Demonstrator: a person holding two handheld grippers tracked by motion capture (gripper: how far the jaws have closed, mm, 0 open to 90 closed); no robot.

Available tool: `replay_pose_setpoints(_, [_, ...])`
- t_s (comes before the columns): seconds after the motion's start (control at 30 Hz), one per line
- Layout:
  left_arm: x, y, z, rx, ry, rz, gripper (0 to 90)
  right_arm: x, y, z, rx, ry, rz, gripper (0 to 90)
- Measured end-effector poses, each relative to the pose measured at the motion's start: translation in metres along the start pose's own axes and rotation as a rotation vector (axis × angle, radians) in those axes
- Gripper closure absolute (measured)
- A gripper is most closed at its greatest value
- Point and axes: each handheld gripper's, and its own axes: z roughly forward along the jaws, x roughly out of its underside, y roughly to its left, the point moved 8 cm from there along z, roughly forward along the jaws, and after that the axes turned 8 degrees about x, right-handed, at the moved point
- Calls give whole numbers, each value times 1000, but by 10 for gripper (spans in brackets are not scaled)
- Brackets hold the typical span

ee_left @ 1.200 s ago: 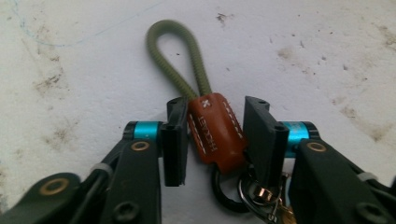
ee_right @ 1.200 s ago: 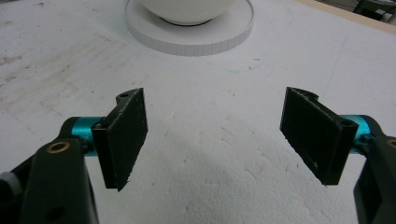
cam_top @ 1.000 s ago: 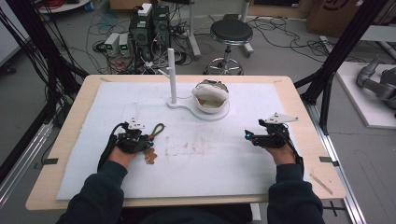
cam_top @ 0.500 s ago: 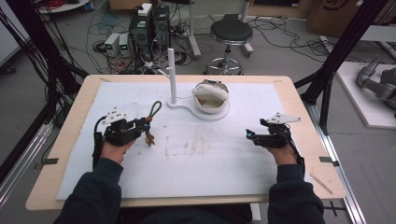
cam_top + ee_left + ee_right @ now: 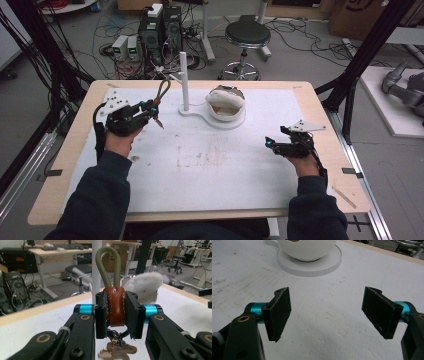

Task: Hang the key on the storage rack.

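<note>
Near the table's far-left edge [image 5: 70,131], the left gripper [image 5: 145,107] clamped a keychain [image 5: 114,306] just left of the white post [image 5: 184,80]. Its brown leather tab carried an olive cord loop. The right gripper [image 5: 270,143] stood wide open, empty, over bare mat.

Lab or workshop. Computer towers [image 5: 161,29] and tangled cables [image 5: 47,65] on the grey floor, black metal frame posts [image 5: 367,50] beside the counter [image 5: 320,107], a rolling stool [image 5: 246,37], more desks [image 5: 50,251] behind.

Even overhead light is washing my table [image 5: 300,200], casting only soft shadows. Beyond my keyring [image 5: 113,306] the room is blurring, and past the bowl [image 5: 307,250] the table's far edge is softening.
</note>
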Motion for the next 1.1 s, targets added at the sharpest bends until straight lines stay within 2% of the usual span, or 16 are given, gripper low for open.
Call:
replay_pose_setpoints(0.17, [-19, -3, 15, 19, 5, 24, 714, 0, 1, 0, -1, 2, -1, 239])
replay_pose_setpoints(0.3, [-22, -3, 32, 15, 45, 46, 714, 0, 0, 0, -2, 2, -2, 239])
replay_pose_setpoints(0.5, [-17, 6, 51, -29, 95, 39, 714, 0, 0, 0, -6, 2, -2, 239])
replay_pose_setpoints(0.73, [-14, 9, 68, -51, 142, 51, 714, 1, 0, 1, -9, 3, -2, 239])
replay_pose_setpoints(0.8, [-10, 11, 72, -58, 156, 47, 714, 1, 1, 1, -11, 5, -2, 239])
replay_pose_setpoints(0.87, [-2, 16, 78, -73, 193, 36, 713, 1, 1, 1, -13, 6, 0, 239])
replay_pose_setpoints(1.1, [8, 18, 88, -72, 221, 26, 701, 2, 2, 2, -16, 13, -3, 239])
